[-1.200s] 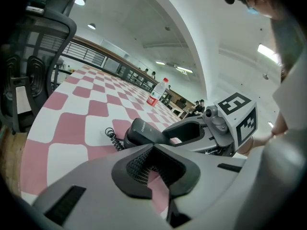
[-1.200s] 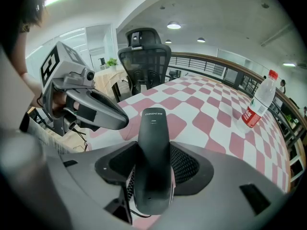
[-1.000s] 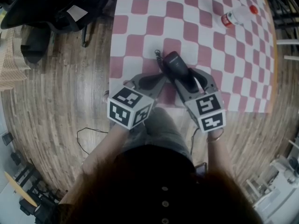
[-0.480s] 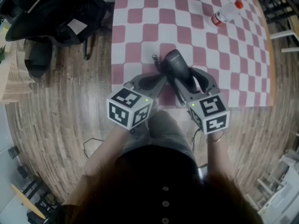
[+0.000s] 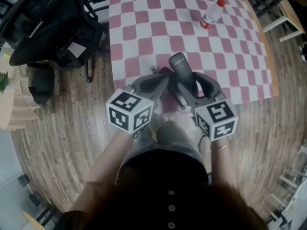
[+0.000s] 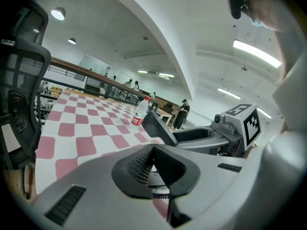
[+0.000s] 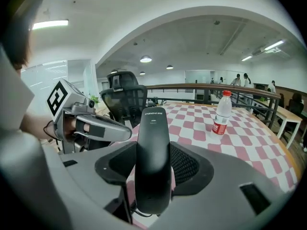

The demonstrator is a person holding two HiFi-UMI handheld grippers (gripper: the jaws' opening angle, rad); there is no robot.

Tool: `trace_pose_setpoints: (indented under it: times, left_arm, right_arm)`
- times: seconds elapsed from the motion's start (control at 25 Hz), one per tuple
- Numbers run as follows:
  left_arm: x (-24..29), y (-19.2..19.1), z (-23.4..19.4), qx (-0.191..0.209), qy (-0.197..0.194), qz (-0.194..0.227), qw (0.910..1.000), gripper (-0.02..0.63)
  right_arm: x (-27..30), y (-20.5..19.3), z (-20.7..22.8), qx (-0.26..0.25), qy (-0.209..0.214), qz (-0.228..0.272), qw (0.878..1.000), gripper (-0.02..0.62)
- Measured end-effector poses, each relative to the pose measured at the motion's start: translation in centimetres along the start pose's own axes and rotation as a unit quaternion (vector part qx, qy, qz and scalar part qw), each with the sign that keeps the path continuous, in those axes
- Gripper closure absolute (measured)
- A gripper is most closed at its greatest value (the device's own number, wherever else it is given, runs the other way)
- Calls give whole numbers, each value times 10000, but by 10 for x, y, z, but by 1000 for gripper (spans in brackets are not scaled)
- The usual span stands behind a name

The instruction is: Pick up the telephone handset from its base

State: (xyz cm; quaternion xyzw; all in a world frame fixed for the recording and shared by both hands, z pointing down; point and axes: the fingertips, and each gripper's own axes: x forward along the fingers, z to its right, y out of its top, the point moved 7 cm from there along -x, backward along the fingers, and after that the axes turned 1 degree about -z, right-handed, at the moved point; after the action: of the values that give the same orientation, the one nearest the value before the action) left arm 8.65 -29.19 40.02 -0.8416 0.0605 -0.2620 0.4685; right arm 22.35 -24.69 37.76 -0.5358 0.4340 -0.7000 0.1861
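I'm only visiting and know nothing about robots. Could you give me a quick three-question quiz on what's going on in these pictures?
1. True or false: the right gripper is shut on the black handset.
2. Multiple choice: what stands on the checked tablecloth, beyond the grippers? A) a mug; B) a plastic bottle with a red cap; C) a laptop.
3. Fill in the blank: the black office chair stands beside the table on a wooden ____.

Key: 1 true; 2 B; 3 floor.
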Motion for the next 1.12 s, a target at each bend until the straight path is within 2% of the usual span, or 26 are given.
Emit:
trace_pose_setpoints:
  times: [0.36,0.56,0.96,1.12]
  left_arm:
    - [-1,28,15,314,-400,201,9985,600]
    - [-4,38,24,340,-558,292,9974,600]
    - [-9,68,42,479,-637,725,9942,600]
    - [-12,73,47,372,-719,868,9929,600]
  right_arm:
    - [-30,17,1,236,-502,692,9961,368]
    - [-46,26,-3,396,-605,1008,9923,368]
    - [-70,37,1,565,-735,1619,9824,368]
    - [-78,37,4,682,-726,1835,9780,368]
